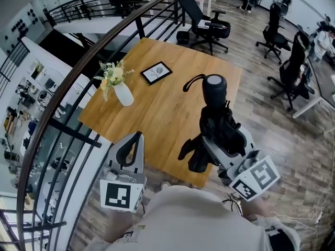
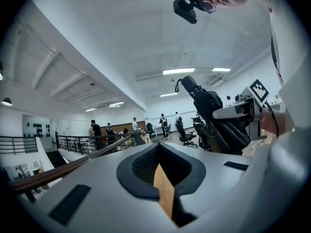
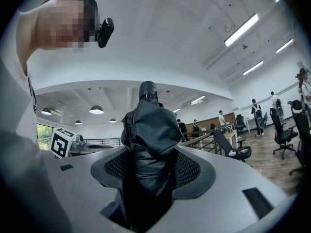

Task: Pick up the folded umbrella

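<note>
now the right gripper (image 1: 208,143) clamps the folded umbrella (image 1: 215,106) at centre right, over the table (image 1: 157,114). lower left, the left gripper (image 1: 137,136) is closed, empty.

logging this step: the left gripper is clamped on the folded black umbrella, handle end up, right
Wrong gripper. The right gripper is clamped on the folded black umbrella, handle end up; the right gripper view shows it between the jaws. The left gripper holds nothing.

Pale grey left gripper (image 1: 137,136) and right gripper (image 1: 215,143), black ribbed pads (image 3: 190,171), white cube (image 1: 121,195) with black square markers on each, cream top (image 1: 193,218), black head camera (image 3: 104,32)
</note>
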`<state>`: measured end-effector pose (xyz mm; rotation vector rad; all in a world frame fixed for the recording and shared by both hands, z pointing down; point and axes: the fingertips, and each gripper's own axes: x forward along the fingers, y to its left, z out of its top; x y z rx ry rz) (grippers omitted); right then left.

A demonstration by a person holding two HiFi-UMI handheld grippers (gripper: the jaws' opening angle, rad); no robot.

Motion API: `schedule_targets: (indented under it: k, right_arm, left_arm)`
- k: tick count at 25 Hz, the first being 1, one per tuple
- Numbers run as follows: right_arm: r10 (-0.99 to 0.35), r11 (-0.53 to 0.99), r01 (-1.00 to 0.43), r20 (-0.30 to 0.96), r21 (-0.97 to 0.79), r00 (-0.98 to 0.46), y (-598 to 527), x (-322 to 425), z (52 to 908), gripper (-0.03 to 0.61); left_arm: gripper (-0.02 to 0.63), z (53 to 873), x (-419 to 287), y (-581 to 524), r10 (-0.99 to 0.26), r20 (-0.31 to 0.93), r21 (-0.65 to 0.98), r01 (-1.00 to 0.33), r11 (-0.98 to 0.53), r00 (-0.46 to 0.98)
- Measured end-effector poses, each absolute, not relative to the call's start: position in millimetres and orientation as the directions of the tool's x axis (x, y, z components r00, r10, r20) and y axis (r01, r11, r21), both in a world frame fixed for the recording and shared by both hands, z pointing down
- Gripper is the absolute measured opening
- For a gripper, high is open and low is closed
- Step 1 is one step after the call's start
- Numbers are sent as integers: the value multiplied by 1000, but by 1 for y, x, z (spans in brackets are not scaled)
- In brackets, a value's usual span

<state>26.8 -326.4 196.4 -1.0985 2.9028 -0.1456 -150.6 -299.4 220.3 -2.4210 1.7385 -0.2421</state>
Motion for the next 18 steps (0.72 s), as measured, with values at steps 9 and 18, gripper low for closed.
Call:
schedule_targets:
  k: [9,18]
  right_arm:
    - [-643,758,-641,22,-118,-765,-336,26,200,275]
    - [-629,773,-628,20,-87,-777,-327,30,203,275]
  left_arm:
    - [17,212,-151,-303,-956,28,-207,-934,-293,293]
    - [17,221,-144,-296,-957,17,-184,-940,-287,289]
